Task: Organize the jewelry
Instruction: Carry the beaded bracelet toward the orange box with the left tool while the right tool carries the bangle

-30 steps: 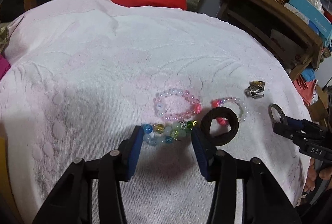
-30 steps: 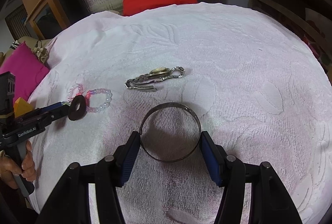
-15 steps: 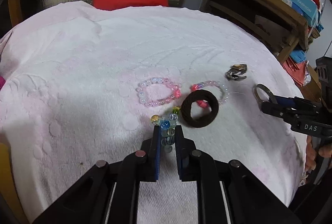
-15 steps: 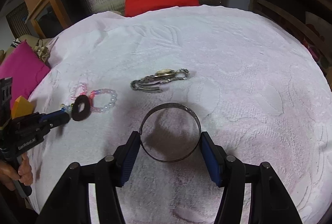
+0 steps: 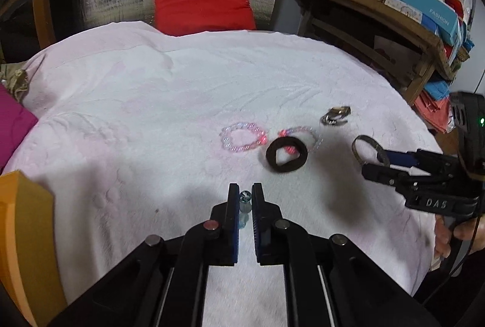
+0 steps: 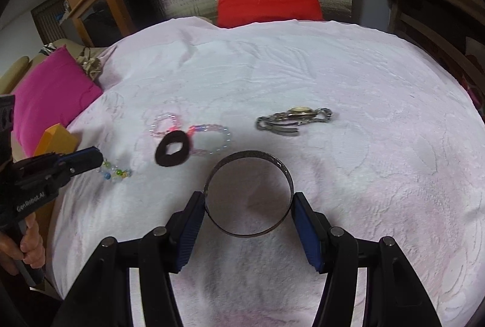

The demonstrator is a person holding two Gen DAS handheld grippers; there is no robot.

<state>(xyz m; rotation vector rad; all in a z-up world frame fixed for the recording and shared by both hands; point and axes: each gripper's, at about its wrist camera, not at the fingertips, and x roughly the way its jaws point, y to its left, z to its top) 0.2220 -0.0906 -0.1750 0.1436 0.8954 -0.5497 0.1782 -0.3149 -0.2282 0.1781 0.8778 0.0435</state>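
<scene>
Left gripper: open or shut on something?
Shut: the left gripper has its pads pinching the multicolored bead bracelet, whose beads trail out from its tip.

The left gripper (image 5: 245, 199) has its fingers (image 5: 232, 215) pinched nearly together on a multicolored bead bracelet (image 6: 116, 172). The right gripper (image 6: 248, 216) has its fingers (image 6: 306, 233) spread wide, each touching an outer side of a metal bangle (image 6: 248, 157) between them.

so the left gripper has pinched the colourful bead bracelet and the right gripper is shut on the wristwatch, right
Not quite. The left gripper is shut on the colourful bead bracelet, but the right gripper holds the metal bangle between its fingers, not the wristwatch. The right wrist view shows the watch lying apart on the white cloth, beyond the bangle.
</scene>
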